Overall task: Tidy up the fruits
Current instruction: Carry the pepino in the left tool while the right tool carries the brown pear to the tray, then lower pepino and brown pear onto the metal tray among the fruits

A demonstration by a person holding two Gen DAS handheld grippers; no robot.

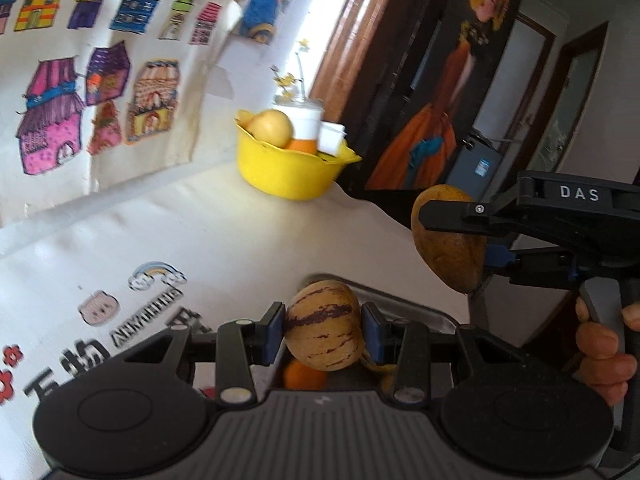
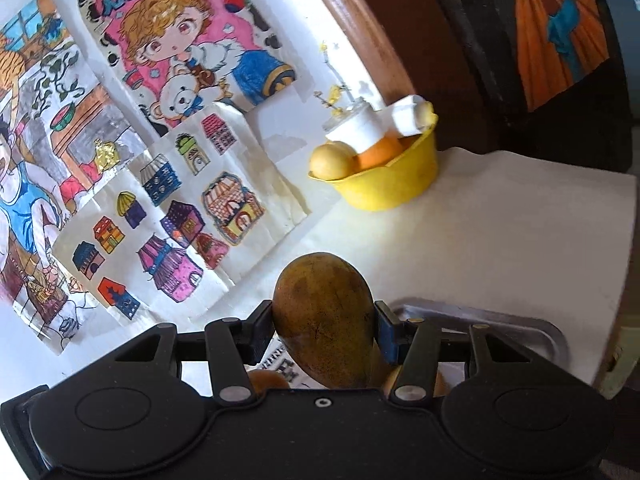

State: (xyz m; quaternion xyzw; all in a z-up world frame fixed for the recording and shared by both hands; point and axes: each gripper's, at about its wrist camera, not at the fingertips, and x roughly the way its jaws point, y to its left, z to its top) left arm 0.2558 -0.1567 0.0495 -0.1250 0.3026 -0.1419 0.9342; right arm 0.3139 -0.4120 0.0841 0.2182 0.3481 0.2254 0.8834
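Yellow-brown mango (image 2: pixel 326 320) is clamped in the right tool (image 2: pixel 324 334) and a striped melon (image 1: pixel 324 326) in the left tool (image 1: pixel 324 330), both lifted clear above the metal tray (image 2: pixel 520 324), probably bound for the yellow bowl (image 1: pixel 280 170) far across the worktop (image 1: pixel 240 232).

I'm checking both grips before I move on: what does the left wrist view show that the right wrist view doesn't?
Left wrist only: the left gripper shut on a striped fruit, the right gripper seen from the side, and the hand holding it.
Right wrist only: the pink cartoon drawing.
Both: the brown fruit in the right gripper, the yellow bowl and the metal tray.
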